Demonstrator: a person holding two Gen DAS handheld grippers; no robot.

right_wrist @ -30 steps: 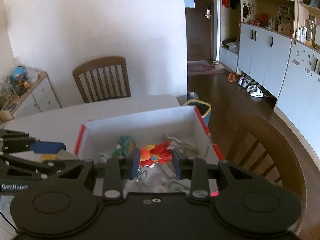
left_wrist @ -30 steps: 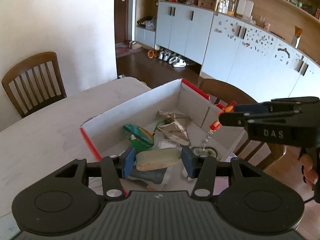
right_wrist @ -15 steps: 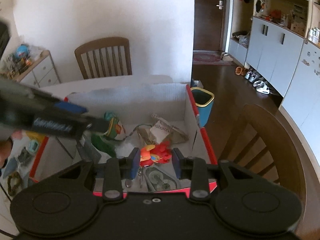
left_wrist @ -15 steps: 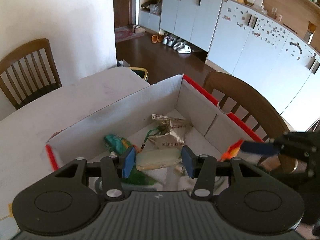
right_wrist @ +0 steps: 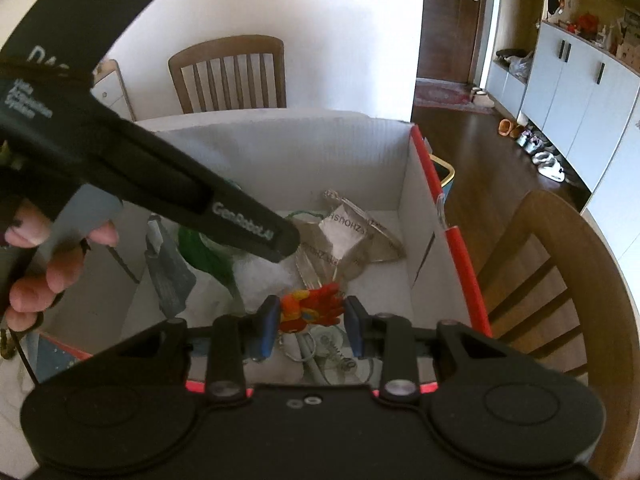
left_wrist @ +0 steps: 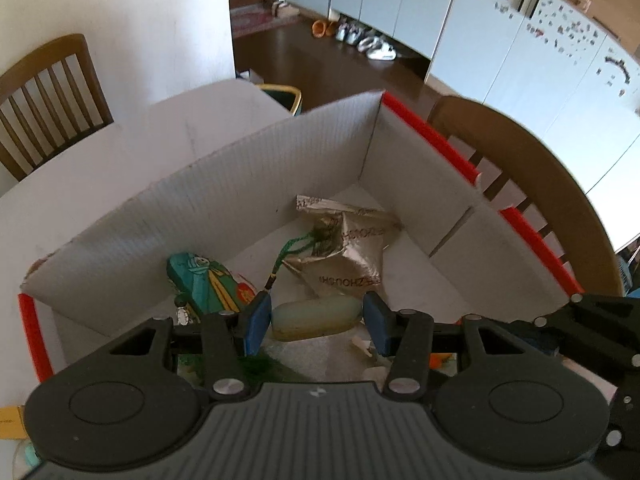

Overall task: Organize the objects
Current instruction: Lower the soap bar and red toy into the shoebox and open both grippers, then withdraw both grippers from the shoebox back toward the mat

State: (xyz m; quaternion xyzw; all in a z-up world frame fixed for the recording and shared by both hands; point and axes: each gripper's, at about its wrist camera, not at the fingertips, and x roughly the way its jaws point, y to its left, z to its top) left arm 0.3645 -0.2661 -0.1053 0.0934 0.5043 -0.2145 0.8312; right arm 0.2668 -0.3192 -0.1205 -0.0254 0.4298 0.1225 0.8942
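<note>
A white cardboard box with red edge strips sits on the table. My left gripper is shut on a pale green oval case, held over the box's inside. My right gripper is shut on a small red and orange toy, also above the box. The box holds a silver foil bag, a green patterned pouch, a green cord and some metal rings. In the right wrist view the left gripper's black body crosses the upper left, held by a hand.
Wooden chairs stand beyond the table and to the box's right. A yellow-rimmed bin sits on the floor past the table. Pale blue cupboards and shoes line the far wall. The white table stretches left of the box.
Both grippers have sunk toward the box with their loads, and the box looms larger. The left gripper has swung across the right wrist view from the lower left to the upper left.
</note>
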